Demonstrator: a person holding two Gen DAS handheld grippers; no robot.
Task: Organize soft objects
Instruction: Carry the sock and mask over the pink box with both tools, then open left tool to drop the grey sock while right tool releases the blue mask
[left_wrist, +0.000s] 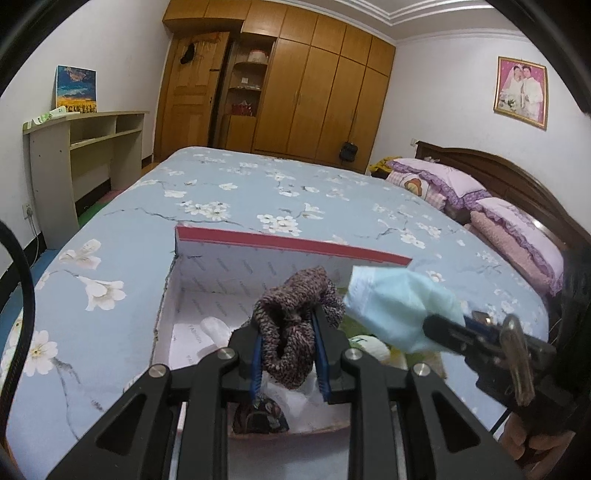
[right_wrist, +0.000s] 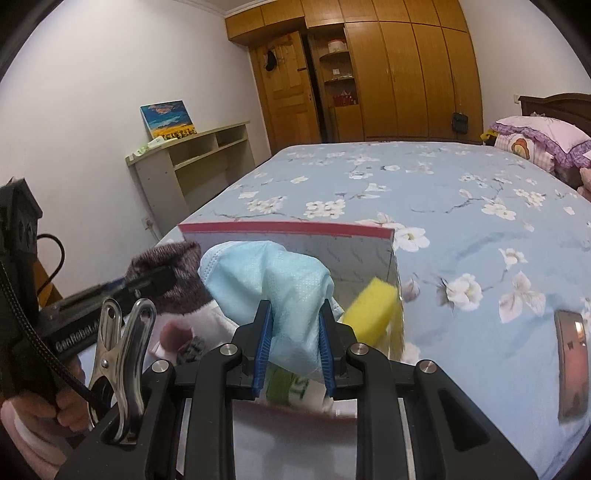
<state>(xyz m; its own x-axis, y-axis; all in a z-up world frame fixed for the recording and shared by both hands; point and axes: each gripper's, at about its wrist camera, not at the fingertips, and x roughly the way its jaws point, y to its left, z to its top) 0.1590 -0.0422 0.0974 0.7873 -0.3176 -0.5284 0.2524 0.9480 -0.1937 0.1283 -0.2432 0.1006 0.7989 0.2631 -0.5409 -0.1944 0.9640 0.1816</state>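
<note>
Between the blue pads of the left gripper (left_wrist: 287, 354) a brown knitted sock (left_wrist: 295, 317) is hanging, pinched narrow; the right gripper (right_wrist: 295, 339) is clamping a light blue face mask (right_wrist: 280, 284) likewise. Both are hovering over the open box (left_wrist: 295, 247) on the bed (left_wrist: 258, 192). Beyond, a yellow sponge (right_wrist: 371, 314) is leaning at the box's wall. Risk: the limp mask is draping wide and could be catching the rim or spilling outside.

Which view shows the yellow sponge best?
The right wrist view: the yellow sponge shows clearly at the right inside wall of the box, beside the blue face mask. In the left wrist view the mask covers that corner, so no sponge is visible.
</note>
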